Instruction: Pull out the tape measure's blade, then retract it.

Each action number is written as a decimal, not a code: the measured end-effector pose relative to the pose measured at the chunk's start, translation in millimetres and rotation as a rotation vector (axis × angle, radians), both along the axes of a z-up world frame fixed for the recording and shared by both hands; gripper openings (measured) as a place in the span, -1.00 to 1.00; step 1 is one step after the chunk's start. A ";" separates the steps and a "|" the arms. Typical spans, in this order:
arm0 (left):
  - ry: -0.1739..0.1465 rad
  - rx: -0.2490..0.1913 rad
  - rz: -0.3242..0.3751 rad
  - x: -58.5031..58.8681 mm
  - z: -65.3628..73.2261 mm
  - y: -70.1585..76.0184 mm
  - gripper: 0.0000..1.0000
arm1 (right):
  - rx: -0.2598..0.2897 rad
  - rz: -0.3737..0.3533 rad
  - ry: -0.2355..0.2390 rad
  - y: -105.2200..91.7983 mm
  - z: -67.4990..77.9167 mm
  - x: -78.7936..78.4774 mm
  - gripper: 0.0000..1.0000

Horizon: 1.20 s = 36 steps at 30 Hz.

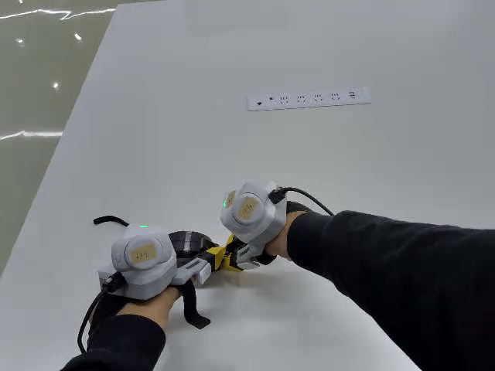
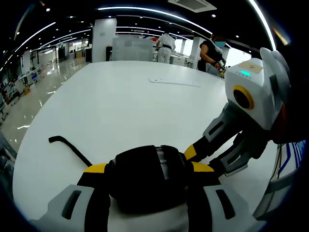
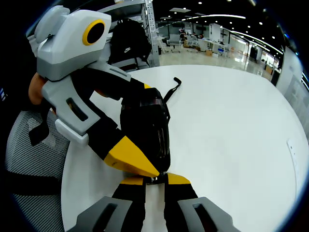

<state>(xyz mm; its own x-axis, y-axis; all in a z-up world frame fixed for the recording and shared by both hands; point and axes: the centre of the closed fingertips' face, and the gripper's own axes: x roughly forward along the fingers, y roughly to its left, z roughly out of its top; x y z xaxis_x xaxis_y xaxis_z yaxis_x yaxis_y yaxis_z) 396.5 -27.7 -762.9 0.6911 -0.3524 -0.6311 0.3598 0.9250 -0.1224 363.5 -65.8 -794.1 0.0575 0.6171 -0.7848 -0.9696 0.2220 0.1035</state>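
The black tape measure [image 1: 188,243] lies on the white table [image 1: 232,139] near its front edge. My left gripper [image 1: 207,261] is shut on its round body [image 2: 149,176], one yellow-tipped jaw on each side. My right gripper [image 1: 230,258] comes in from the right and meets it tip to tip. In the right gripper view my right gripper [image 3: 157,180] is shut on the small metal blade end at the case's mouth, just below the tape measure [image 3: 145,123]. No length of blade shows between case and jaws. A black wrist strap [image 1: 110,220] trails off to the left.
A white power strip [image 1: 309,98] lies further back on the table. The table's left edge [image 1: 77,108] drops to a glossy floor. Two people [image 2: 164,41] stand far behind the table. A mesh chair [image 3: 29,159] is beside me.
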 end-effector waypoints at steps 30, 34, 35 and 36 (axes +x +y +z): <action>-0.056 0.015 -0.030 -0.8 4.3 -1.4 0.25 | -0.003 -0.048 -0.039 -6.1 6.5 -4.1 -0.74; -0.053 0.017 -0.036 0.4 7.4 -1.5 0.24 | 0.010 -0.066 -0.050 -10.0 13.0 -0.8 -0.69; -0.057 0.018 -0.038 0.4 10.1 -1.4 0.25 | 0.012 -0.065 -0.050 -10.6 14.1 -1.2 -0.69; -0.069 0.023 -0.051 0.7 13.6 -0.4 0.26 | 0.016 -0.068 -0.050 -11.3 16.3 -1.1 -0.68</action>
<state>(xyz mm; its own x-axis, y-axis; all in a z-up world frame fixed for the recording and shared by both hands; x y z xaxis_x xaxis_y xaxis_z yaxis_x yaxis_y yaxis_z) 397.2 -28.2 -749.3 0.7148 -0.3740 -0.5909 0.4134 0.9075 -0.0743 362.5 -77.1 -777.8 0.1390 0.6225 -0.7702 -0.9562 0.2866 0.0590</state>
